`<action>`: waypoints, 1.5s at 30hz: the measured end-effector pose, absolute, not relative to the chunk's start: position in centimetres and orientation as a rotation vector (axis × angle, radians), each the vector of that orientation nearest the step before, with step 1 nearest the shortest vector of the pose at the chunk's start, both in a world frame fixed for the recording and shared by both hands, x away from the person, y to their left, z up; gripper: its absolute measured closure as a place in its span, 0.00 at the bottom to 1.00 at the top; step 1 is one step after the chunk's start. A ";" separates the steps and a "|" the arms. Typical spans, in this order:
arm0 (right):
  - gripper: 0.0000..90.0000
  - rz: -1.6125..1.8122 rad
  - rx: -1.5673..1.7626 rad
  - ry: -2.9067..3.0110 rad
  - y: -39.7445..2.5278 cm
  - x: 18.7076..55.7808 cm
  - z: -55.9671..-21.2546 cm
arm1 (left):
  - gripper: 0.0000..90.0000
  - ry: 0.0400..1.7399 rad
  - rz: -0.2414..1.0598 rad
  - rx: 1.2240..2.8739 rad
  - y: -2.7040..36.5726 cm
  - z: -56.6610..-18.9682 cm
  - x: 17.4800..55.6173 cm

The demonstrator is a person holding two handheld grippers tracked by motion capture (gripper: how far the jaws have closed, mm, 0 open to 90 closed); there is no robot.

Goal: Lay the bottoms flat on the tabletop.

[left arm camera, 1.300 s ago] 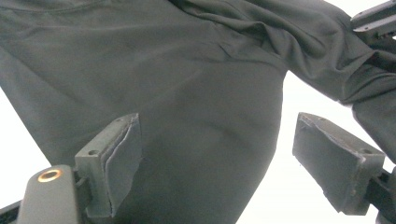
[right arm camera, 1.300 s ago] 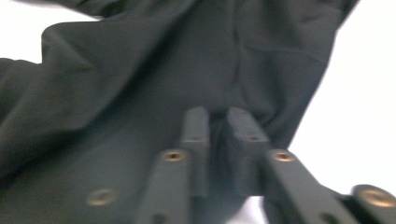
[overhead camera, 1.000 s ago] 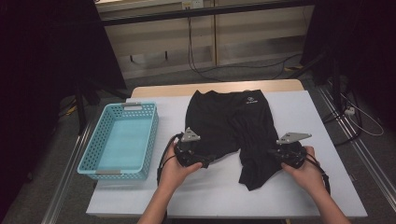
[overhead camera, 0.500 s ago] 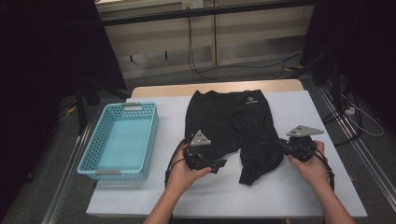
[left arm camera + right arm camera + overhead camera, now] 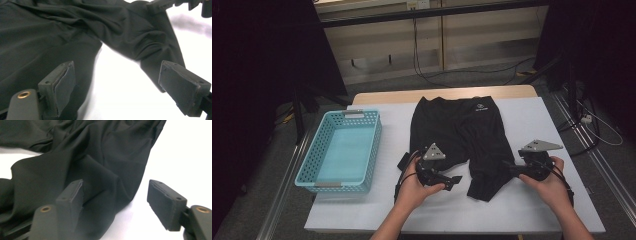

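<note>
Black shorts lie flat on the white table, waistband far, legs toward me. My left gripper is open at the inner edge of the left leg, pointing right. In the left gripper view its jaws span bare table between the two legs, the left pad over cloth. My right gripper is open at the outer edge of the right leg, which is bunched. In the right gripper view the gripper has a fold of the shorts between its jaws, and the right pad is over table.
A light blue plastic basket stands empty on the table's left side. White tabletop shows right of the shorts and along the near edge. Dark floor, cables and stands surround the table.
My left gripper has slid right and a little nearer, toward the gap between the legs. The right gripper shifted slightly right, and the right leg has bunched up shorter.
</note>
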State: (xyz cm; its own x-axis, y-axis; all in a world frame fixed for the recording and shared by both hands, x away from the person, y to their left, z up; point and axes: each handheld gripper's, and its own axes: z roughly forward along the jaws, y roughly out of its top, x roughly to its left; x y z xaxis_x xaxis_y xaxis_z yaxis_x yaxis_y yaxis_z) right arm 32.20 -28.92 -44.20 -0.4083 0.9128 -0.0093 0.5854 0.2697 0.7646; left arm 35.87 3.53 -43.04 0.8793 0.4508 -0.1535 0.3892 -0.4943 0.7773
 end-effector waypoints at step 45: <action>1.00 1.019 1.295 2.185 -29.0 29.0 -44.7 | 0.85 0.477 0.007 2.234 -2.1 -45.8 33.9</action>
